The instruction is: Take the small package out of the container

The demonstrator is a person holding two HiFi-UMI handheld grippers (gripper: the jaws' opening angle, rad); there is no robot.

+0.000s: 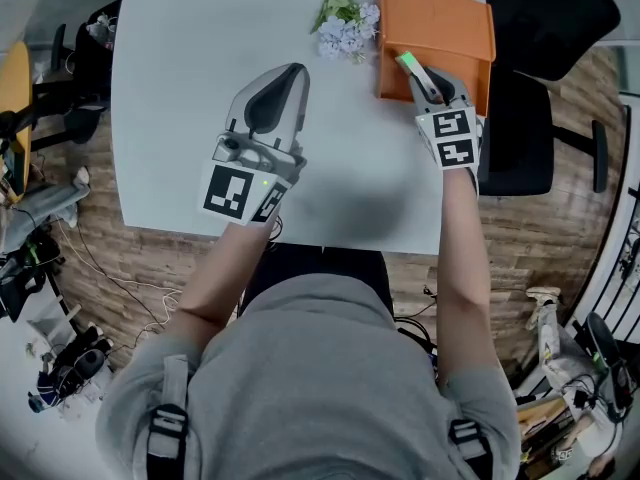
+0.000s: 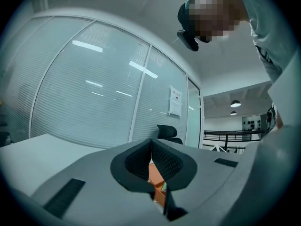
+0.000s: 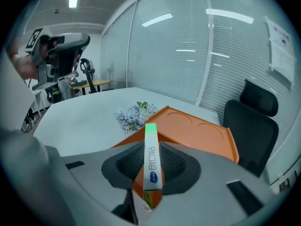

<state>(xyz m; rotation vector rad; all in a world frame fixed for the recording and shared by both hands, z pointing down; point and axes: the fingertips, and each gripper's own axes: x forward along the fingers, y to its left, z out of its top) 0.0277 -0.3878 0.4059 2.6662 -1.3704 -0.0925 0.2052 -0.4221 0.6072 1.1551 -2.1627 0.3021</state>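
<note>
tool (image 2: 151, 144): jaws pressed together at the tips, nothing pinched between them
gap under the tips: a sliver of orange container (image 2: 157, 177) shows through
table (image 2: 42, 147): plain white, off to the left
behind: glass wall (image 2: 94, 88) with blinds, black office chair (image 2: 167, 131), paper notice (image 2: 175, 100) stuck on the glass
right edge: a person's grey sleeve (image 2: 282, 107)
far back: ceiling lamps (image 2: 235, 103) and a railing (image 2: 221, 134)
</note>
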